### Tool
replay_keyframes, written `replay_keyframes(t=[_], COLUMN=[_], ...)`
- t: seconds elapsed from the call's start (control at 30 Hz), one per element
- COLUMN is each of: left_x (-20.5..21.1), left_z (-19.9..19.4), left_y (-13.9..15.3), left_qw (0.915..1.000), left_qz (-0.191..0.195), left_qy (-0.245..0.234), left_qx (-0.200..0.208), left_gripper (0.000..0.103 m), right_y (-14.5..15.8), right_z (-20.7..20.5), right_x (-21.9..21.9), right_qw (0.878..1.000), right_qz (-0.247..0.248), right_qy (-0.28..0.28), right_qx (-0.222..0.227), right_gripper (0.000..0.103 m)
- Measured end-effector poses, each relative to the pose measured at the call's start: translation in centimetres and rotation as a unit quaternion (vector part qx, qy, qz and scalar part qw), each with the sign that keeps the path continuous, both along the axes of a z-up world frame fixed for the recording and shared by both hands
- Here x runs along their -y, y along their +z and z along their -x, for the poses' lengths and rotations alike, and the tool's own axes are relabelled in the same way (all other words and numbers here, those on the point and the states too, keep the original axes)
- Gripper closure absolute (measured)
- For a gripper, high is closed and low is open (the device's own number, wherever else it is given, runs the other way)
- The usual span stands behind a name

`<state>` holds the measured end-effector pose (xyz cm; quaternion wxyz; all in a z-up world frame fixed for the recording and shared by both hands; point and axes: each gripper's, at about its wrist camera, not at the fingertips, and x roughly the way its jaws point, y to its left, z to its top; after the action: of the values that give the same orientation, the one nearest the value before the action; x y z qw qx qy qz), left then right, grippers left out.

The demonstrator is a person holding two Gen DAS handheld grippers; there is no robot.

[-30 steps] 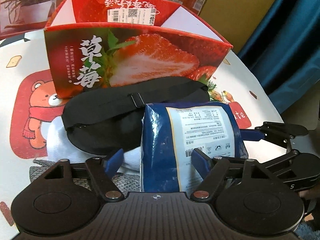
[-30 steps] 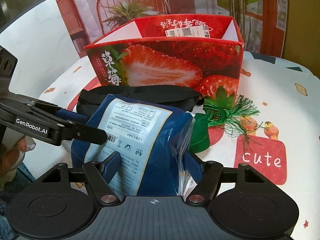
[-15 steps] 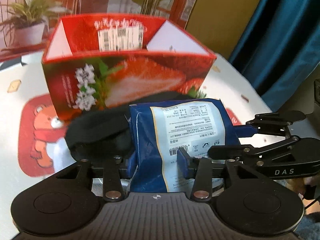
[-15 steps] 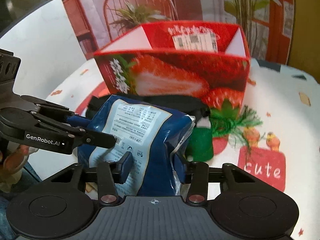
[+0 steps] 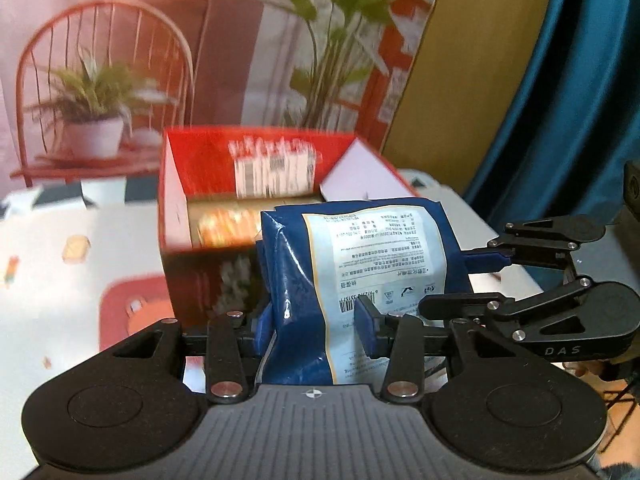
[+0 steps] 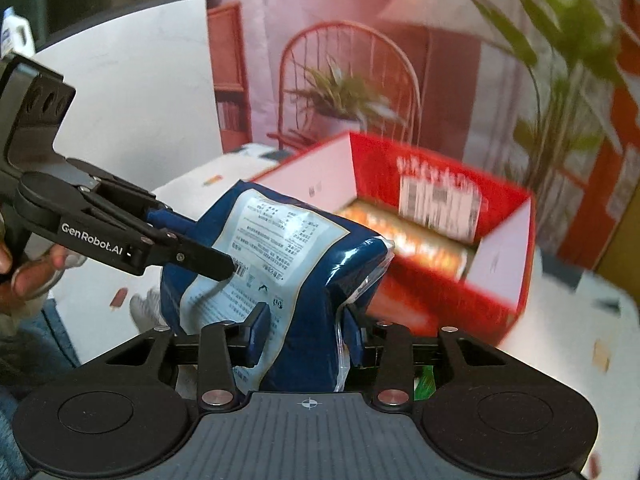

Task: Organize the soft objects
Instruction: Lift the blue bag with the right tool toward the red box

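You are holding blue bag [image 5: 320, 300] up in air, near red box [image 5: 176, 200]; left hand-held gripper [image 5: 316, 330] and right hand-held gripper [image 6: 306, 334] both squeezing it; bag not in box yet; something orange already lying inside.

We see our left claw [image 5: 316, 330] clamped on the lower part of a blue packet [image 5: 360, 280], held upright above the desk [image 5: 120, 248]. Our right claw [image 5: 486, 258] grips the packet's right edge. Just beyond stands the open red strawberry box [image 5: 256, 188], blurred.
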<state>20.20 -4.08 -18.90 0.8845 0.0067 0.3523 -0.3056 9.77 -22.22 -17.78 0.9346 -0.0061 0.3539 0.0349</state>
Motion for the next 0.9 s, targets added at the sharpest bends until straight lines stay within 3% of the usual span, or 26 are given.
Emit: replay_keyframes(t=[0.3,0.6,0.73,0.9], left_x=[1.2,2.6,3.6,4.6], left_z=[-2.4,-6.3,-8.3,-11.0], left_y=[4.5,8.1,7.7,4.9], left_qw=[0.9965,0.9875,0.9861,0.9898], left_qz=[0.016,0.048,0.042,0.026], left_qy=[0.029,0.056,0.061,0.069], left_qx=[0.076,0.139,0.149,0.122], left_gripper=[0.058,0.058,0.058,0.058], right_y=[4.0,6.1,5.7,2.9], right_z=[-3.3,-6.4,-8.0,-10.0], right_x=[1.3,2.7,4.2,5.8], right_qw=[0.995,0.974,0.971,0.975], right_qz=[0.071,0.156,0.145,0.126], right_qy=[0.011,-0.005,-0.029,-0.05], right_qx=[0.065,0.164,0.189,0.176], right_gripper=[0.067,0.068,0.068,0.069])
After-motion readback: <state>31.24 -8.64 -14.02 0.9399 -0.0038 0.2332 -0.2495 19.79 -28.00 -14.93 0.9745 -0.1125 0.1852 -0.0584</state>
